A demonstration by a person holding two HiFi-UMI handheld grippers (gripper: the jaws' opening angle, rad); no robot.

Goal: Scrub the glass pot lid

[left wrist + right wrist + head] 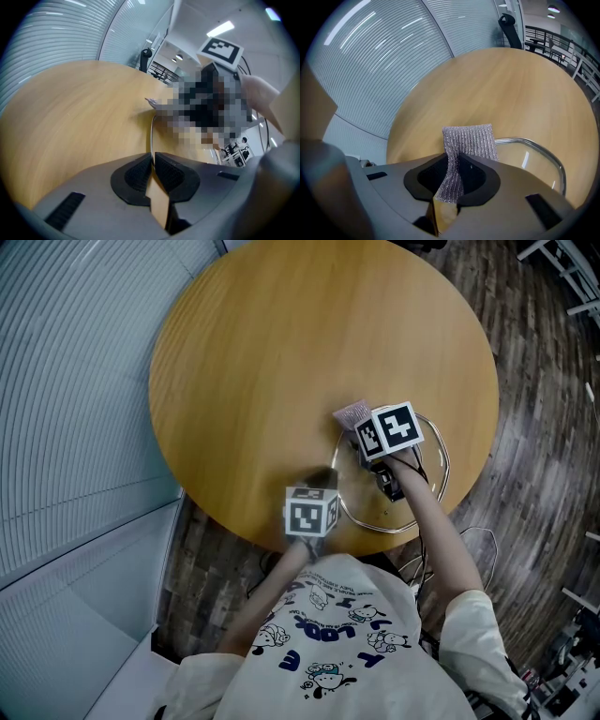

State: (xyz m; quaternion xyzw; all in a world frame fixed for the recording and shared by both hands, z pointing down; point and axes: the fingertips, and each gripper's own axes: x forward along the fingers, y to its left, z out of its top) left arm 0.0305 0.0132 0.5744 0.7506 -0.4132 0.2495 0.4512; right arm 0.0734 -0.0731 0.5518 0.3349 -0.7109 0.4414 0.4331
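Observation:
The glass pot lid (pixel 373 502) lies flat on the round wooden table (pixel 281 343) near its front edge; its metal rim (pixel 536 146) shows in the right gripper view. My left gripper (pixel 322 478) is shut on the lid's left rim (pixel 151 136), which runs straight between its jaws (pixel 153 161). My right gripper (pixel 354 429) is shut on a silver mesh scrubbing cloth (pixel 468 140), held over the lid's far edge. The cloth (pixel 352 413) sticks out past the marker cube. The lid's knob is hidden by the right gripper.
A ribbed grey-white wall (pixel 66 381) curves along the table's left side. Dark wood-plank floor (pixel 534 381) lies to the right, with cables (pixel 473 540) near the person's right arm. The far and left parts of the table hold nothing.

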